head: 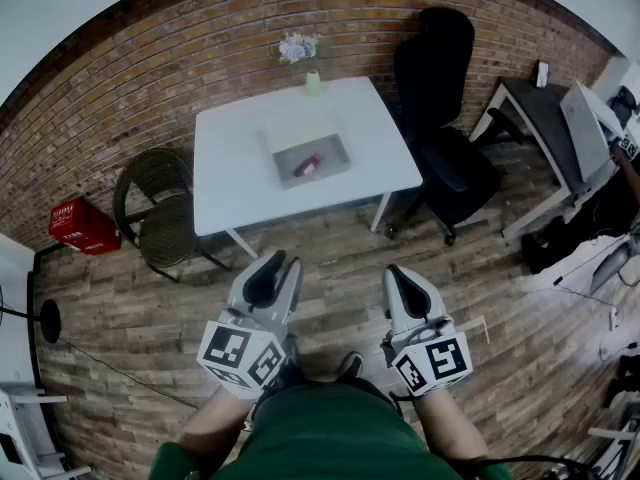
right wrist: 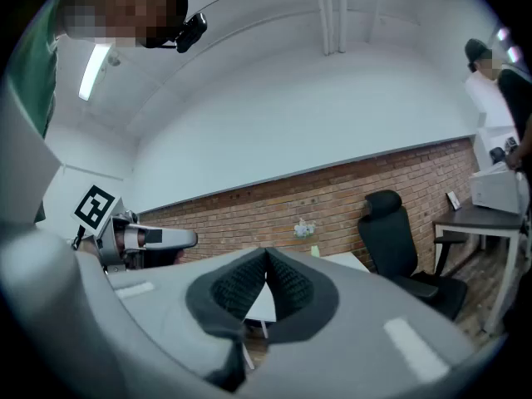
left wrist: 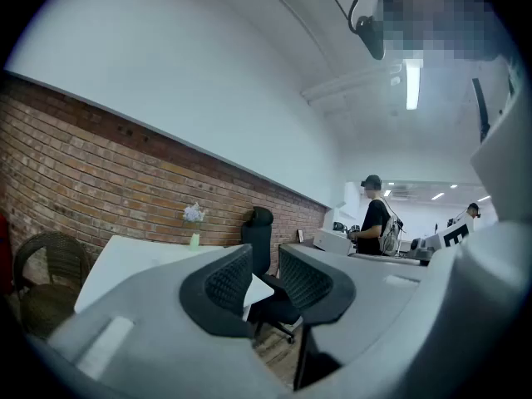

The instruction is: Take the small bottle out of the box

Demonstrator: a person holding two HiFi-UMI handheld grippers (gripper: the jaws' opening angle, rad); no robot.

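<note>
A small red bottle (head: 307, 165) lies inside an open grey box (head: 335, 146) on a white table (head: 240, 168) in the head view. Both grippers hang close to my body, over the wooden floor and well short of the table. My left gripper (head: 283, 260) is shut with nothing in it; in the left gripper view its pads (left wrist: 229, 281) stand close together, pointing toward the table (left wrist: 133, 260). My right gripper (head: 398, 271) is shut and empty too, its tips meeting in the right gripper view (right wrist: 266, 254). The box and bottle are hidden in both gripper views.
A green vase with pale flowers (head: 312, 81) stands at the table's far edge by the brick wall. A wicker chair (head: 160, 208) and a red crate (head: 82, 226) are at the left, a black office chair (head: 440, 118) and a desk (head: 545, 118) at the right. A person (left wrist: 374, 214) stands farther off.
</note>
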